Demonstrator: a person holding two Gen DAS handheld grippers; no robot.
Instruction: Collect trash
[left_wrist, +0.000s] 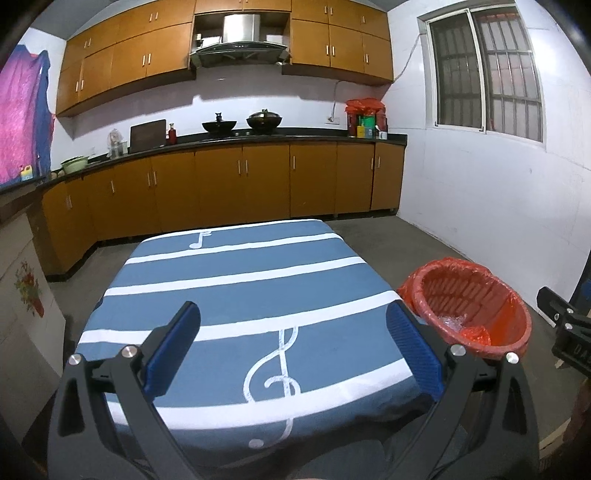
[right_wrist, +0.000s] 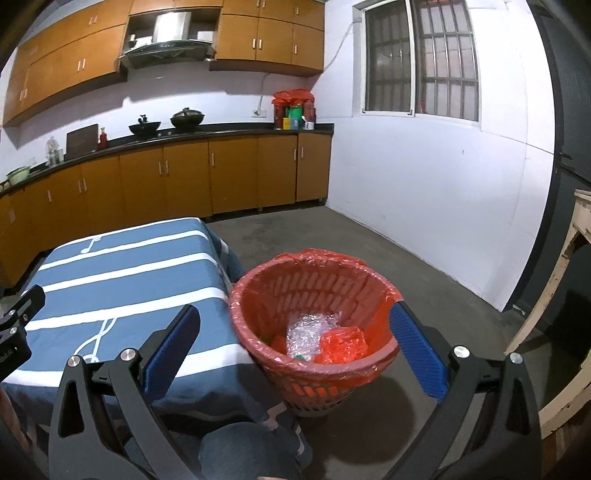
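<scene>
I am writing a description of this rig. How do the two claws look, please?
Both look the same. The left claw and right claw each have two flat fingers with ribbed blue pads, carried on black angular frames with cut-out slots and round silver bolts. No cables or sleeves are clearly visible.

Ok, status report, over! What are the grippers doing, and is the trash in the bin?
Left gripper open over the table. Right gripper open, empty, above the bin. Trash in the bin. Nothing in the way.
</scene>
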